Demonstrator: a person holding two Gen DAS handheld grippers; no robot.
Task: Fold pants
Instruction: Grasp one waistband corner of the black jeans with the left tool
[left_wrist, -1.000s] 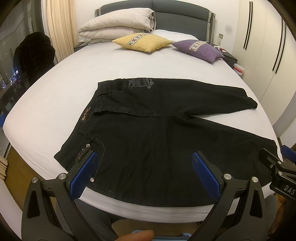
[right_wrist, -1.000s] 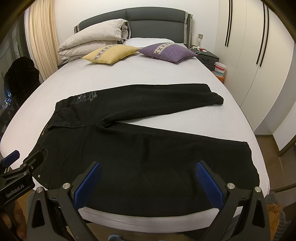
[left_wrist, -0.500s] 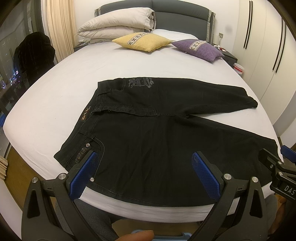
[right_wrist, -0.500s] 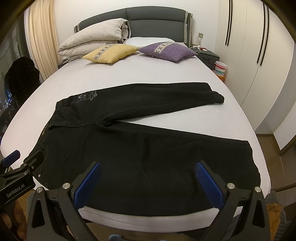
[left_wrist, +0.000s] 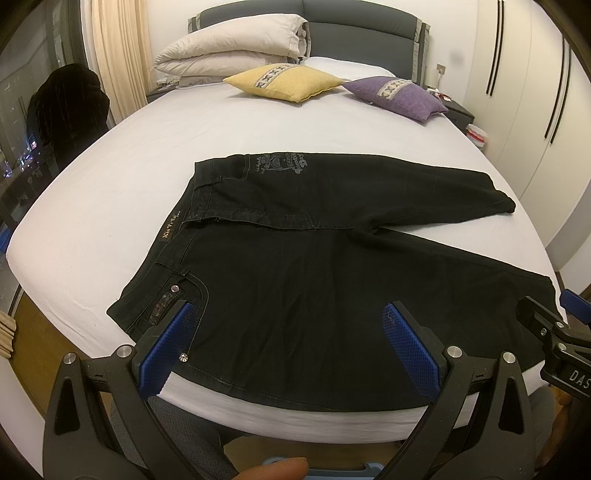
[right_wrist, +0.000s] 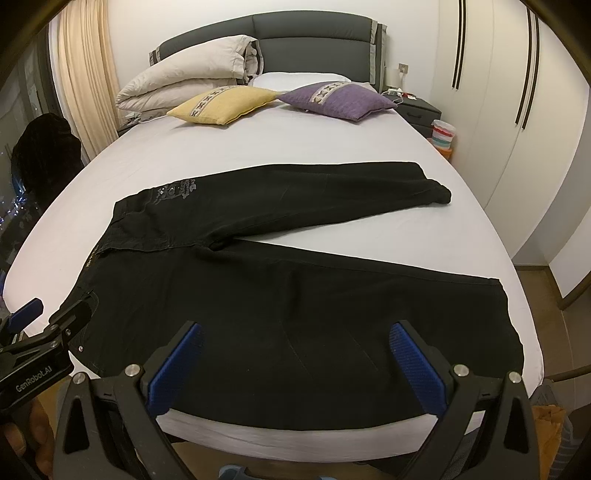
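Observation:
Black pants (left_wrist: 295, 266) lie flat on the white bed (left_wrist: 110, 192), waistband to the left, the two legs spread apart to the right. They also show in the right wrist view (right_wrist: 280, 288). My left gripper (left_wrist: 284, 332) is open and empty, hovering over the near leg by the front pocket. My right gripper (right_wrist: 295, 350) is open and empty above the near leg, further toward the hem. Each gripper shows at the edge of the other's view: the right one (left_wrist: 554, 332) and the left one (right_wrist: 44, 332).
A yellow cushion (left_wrist: 284, 83), a purple cushion (left_wrist: 399, 98) and a folded duvet (left_wrist: 229, 55) lie at the headboard. Wardrobe doors (left_wrist: 535, 110) stand on the right. A dark garment on a chair (left_wrist: 62, 107) stands left of the bed.
The right gripper has shifted slightly; the view of the pants sits a little lower. The left gripper and the pants have hardly moved.

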